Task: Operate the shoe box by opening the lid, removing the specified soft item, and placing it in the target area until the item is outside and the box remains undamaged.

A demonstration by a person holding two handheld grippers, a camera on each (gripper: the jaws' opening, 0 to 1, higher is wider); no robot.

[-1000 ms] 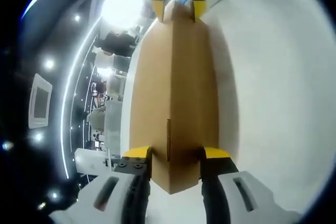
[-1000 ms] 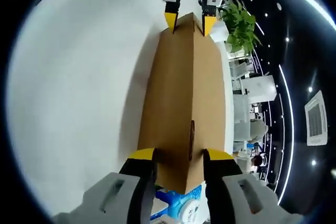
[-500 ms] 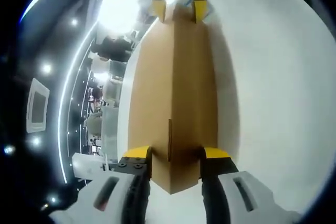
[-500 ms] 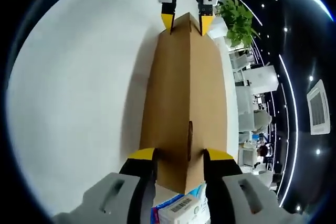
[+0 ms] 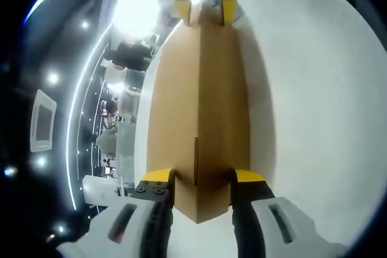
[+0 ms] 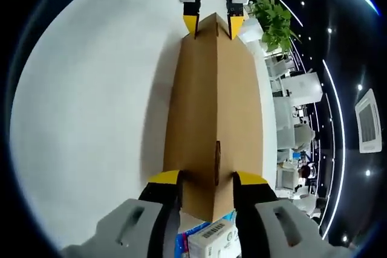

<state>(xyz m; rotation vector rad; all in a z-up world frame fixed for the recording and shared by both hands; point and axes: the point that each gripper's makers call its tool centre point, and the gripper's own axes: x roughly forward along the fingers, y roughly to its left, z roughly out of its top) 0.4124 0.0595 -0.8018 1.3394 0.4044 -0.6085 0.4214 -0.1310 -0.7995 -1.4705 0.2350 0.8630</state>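
Lid (image 6: pixel 214 89) has risen further off the box; a white barcoded pack (image 6: pixel 211 234) now shows beneath. Left gripper (image 5: pixel 202 176) and right gripper (image 6: pixel 208 178) each pinch an opposite lid end over the white tabletop (image 6: pixel 91 119). Risk: uneven lift could twist and crease the cardboard.

Box lid (image 5: pixel 199 89) hides box interior from us; soft item unseen. Lid's near corner hides gap between left gripper (image 5: pixel 198 179) fingers in left gripper view; same for right gripper (image 6: pixel 207 180) in right gripper view. Blue-and-white package (image 6: pixel 208 237) below lid mostly covered by right gripper fingers and lid, cut by bottom edge; print too small to read. In left gripper view, glare washes out far end around right gripper. Background figures (image 5: pixel 112 122) blurred, too small for us to tell.
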